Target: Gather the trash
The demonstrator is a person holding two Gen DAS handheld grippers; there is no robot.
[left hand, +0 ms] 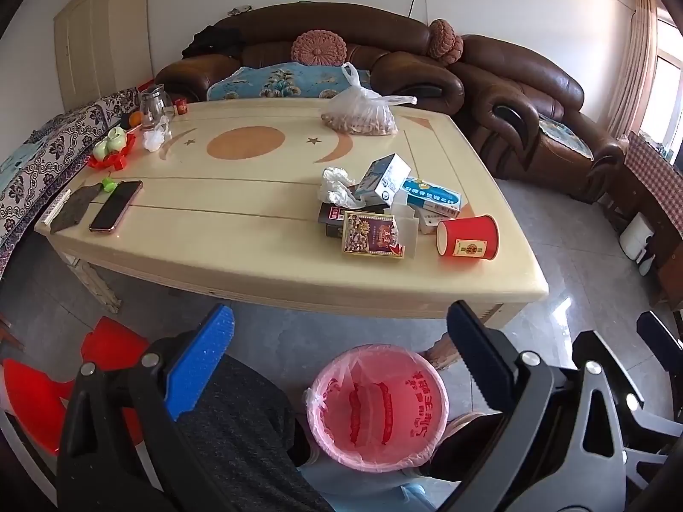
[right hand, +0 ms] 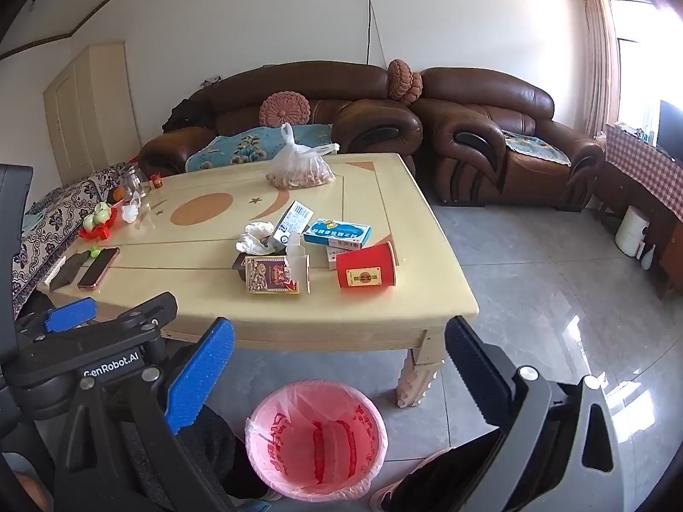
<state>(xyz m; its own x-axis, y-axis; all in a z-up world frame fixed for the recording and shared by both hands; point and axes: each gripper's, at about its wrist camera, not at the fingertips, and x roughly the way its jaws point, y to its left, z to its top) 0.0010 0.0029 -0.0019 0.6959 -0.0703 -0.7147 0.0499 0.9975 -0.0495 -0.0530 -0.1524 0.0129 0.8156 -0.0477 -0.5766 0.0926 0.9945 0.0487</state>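
both grippers released, jaws spread wide, nothing between them: left gripper (left hand: 341, 354) and right gripper (right hand: 339, 362) hang short of the table (left hand: 239, 230). trash sits in a heap near the table's right end: red paper cup (left hand: 467, 237) on its side, crumpled tissue (left hand: 337, 187), small boxes (left hand: 384, 179). pink-lined bin (left hand: 377, 407) stands on the floor below.

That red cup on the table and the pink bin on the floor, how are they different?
The red paper cup lies tipped on its side on the table; the pink-lined bin stands upright on the floor below. The cup looks much the smaller and bears a gold label; the bin's thin plastic liner has red print. The cup's mouth faces sideways, the bin's faces up. Both are round, reddish and look empty.
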